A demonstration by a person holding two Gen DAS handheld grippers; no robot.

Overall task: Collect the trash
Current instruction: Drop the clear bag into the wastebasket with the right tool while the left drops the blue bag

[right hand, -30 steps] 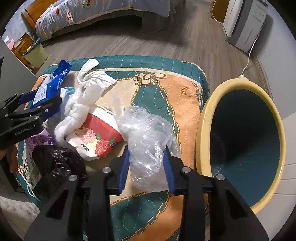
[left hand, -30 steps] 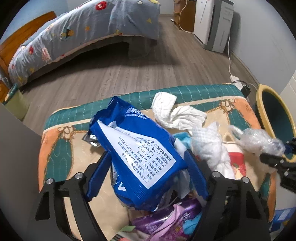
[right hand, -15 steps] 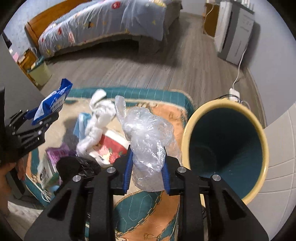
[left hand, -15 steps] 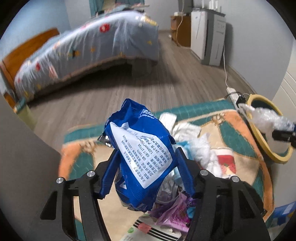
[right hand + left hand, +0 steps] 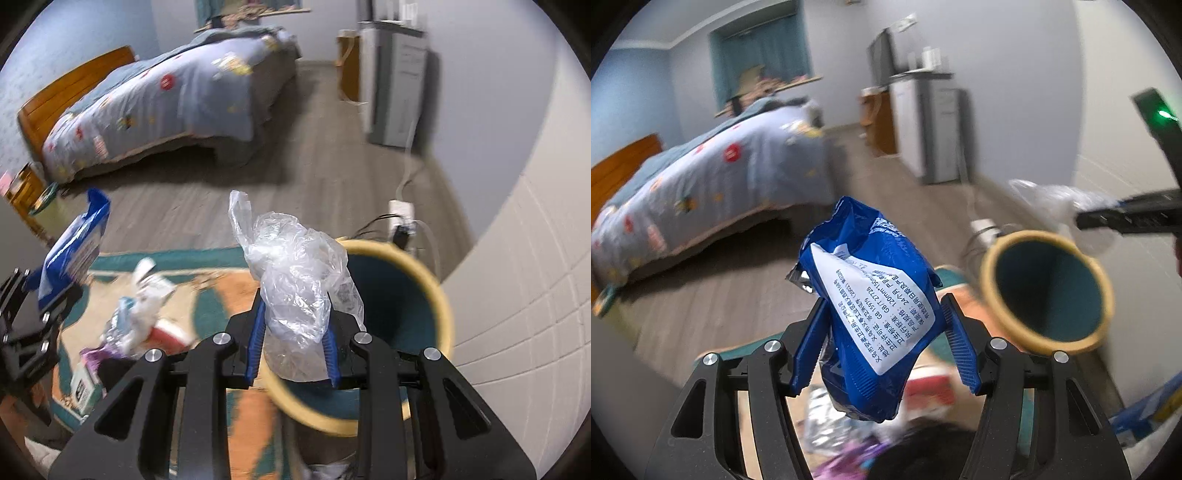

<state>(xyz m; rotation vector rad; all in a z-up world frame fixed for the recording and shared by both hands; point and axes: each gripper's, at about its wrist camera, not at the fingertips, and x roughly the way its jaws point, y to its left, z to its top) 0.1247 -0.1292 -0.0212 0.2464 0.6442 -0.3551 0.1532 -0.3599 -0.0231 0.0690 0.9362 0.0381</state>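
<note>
The left hand-held gripper (image 5: 884, 349) squeezes a blue wrapper (image 5: 875, 306) and holds it up in the air. The right hand-held gripper (image 5: 293, 349) pinches a crumpled clear plastic bag (image 5: 299, 280) over the yellow rim of the trash bin (image 5: 441, 295). More trash (image 5: 136, 317) lies on the patterned cloth (image 5: 232, 291).

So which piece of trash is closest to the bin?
The crumpled clear plastic bag in the right claw, right at the yellow-rimmed bin. The blue wrapper in the left claw is farther away.
</note>
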